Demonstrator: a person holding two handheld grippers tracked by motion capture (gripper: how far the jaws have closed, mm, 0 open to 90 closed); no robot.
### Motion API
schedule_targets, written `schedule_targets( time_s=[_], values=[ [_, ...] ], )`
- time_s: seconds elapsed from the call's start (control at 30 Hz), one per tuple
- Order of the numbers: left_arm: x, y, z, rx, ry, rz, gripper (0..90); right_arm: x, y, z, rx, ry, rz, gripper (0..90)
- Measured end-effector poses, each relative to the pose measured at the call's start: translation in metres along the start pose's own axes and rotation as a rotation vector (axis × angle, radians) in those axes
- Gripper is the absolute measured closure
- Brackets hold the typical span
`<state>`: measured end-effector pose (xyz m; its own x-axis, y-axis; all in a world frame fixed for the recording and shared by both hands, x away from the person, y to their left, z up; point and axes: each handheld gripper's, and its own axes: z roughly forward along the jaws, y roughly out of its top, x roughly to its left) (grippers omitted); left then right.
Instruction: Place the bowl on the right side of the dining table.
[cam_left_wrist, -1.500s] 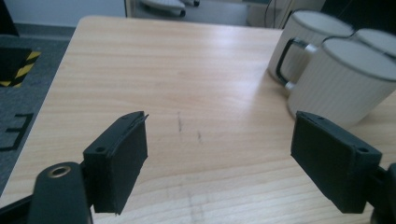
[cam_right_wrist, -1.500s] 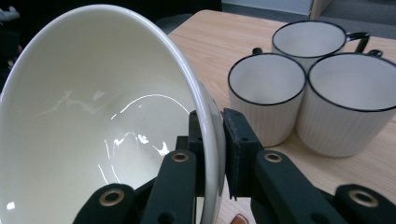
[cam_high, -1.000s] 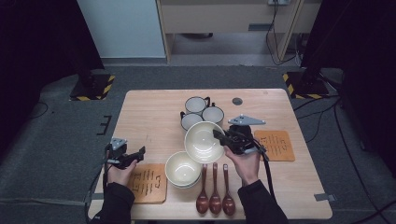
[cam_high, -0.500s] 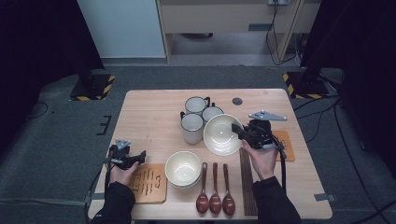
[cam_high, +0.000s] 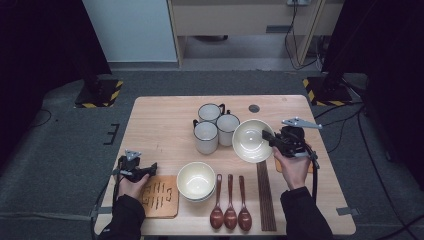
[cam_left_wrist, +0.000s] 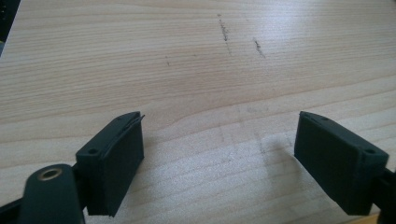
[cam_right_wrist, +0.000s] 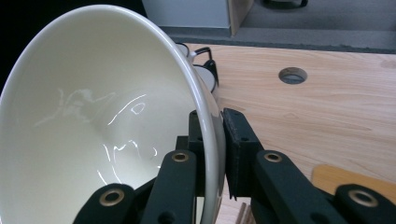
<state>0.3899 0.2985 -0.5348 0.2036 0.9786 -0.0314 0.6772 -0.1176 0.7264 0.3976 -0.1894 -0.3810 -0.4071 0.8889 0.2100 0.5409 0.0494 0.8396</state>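
A cream bowl (cam_high: 251, 141) hangs tilted above the table, just right of the mugs. My right gripper (cam_high: 270, 138) is shut on its right rim. In the right gripper view the bowl (cam_right_wrist: 102, 112) shows its glossy inside, and the gripper (cam_right_wrist: 212, 117) pinches the thin rim between both pads. Near the table's left front, my left gripper (cam_high: 152, 167) points right, low over bare wood. In its own view the left gripper (cam_left_wrist: 219, 140) stands open with nothing between the jaws, which have just been opening.
Another cream bowl (cam_high: 196, 181) sits front centre beside three brown spoons (cam_high: 230, 205) and dark chopsticks (cam_high: 265, 195). Three white mugs (cam_high: 216, 126) cluster at the middle. A wooden coaster (cam_high: 161, 197) lies front left, another (cam_right_wrist: 345, 179) under the right hand. A round hole (cam_high: 254, 108) marks the tabletop (cam_high: 165, 125).
The right gripper has carried the tilted bowl to the right, from over the front bowl to beside the mugs. The left hand has stayed in place.
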Motion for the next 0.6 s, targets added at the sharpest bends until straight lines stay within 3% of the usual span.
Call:
schedule_targets(
  time_s=[0.27, 0.37, 0.6],
  values=[
    [0.0, 0.0, 0.001, 0.002, 0.005, 0.01, 10.6, -0.023, -0.005, -0.003, 0.008, -0.04, 0.022, 82.6],
    [-0.003, 0.0, 0.003, 0.019, 0.013, 0.036, 7.1, -0.035, -0.01, -0.003, 0.015, -0.059, 0.035, 82.6],
    [-0.002, 0.001, 0.003, 0.021, 0.013, 0.031, 6.2, -0.054, -0.017, -0.004, 0.018, -0.092, 0.063, 82.6]
  ],
)
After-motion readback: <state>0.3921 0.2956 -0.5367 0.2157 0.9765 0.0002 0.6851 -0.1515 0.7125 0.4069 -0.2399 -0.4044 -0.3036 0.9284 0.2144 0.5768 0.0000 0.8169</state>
